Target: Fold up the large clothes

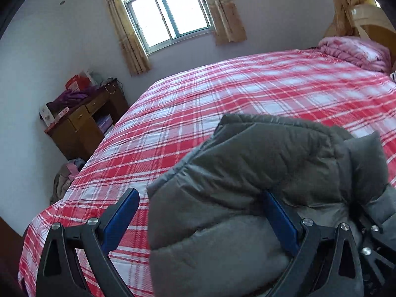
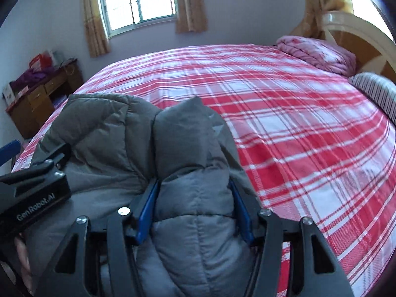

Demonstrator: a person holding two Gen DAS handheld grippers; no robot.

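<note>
Plaid bed (image 1: 222,94) fills both views, bare beyond the jacket (image 1: 247,173) bunched at its near edge. My left gripper (image 1: 198,212) gapes, one finger under the fabric; my right gripper (image 2: 195,212) pinches a thick puffy grey fold. I judge the folding barely started, nothing flat yet.

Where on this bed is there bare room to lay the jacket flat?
Free: the plaid sheet between the grey jacket and the pink quilt. Crowded: the headboard end, with quilt and striped pillow.
</note>
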